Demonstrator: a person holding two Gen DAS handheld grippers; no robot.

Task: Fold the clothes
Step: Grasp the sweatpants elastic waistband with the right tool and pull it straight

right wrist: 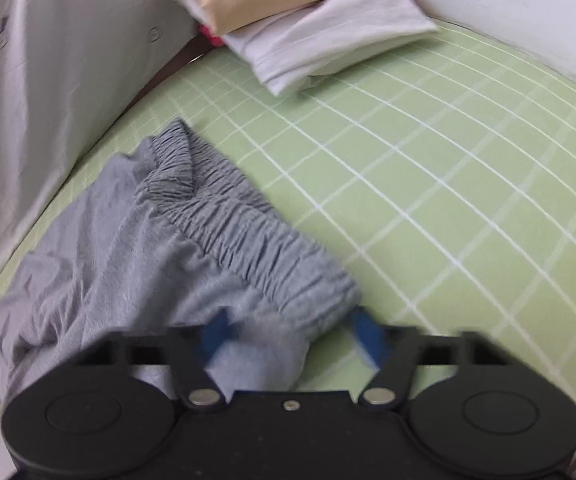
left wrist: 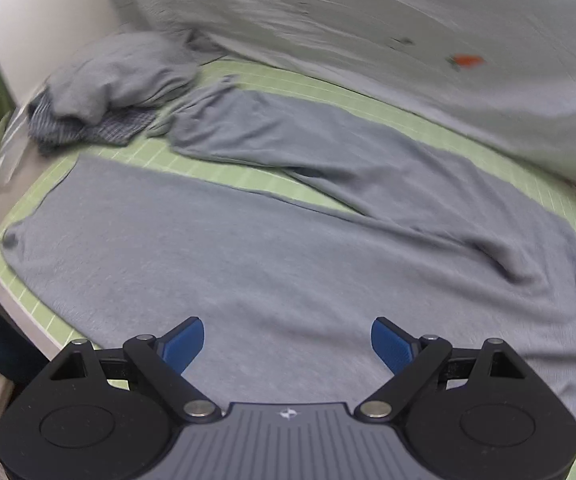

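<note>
Grey trousers [left wrist: 247, 264] spread flat on green grid mat [right wrist: 428, 184]. My left hand-held gripper [left wrist: 288, 346] spread, empty, above leg. My right hand-held gripper [right wrist: 292, 334] at waistband [right wrist: 247, 232], cloth between jaws; grip unclear through blur. Next: secure waistband, fold over.

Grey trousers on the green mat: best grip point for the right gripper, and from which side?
Probably the elastic waistband of the grey trousers, at its near corner. It is the thick gathered edge and lies by the right gripper; come from above at the open mat side.
</note>
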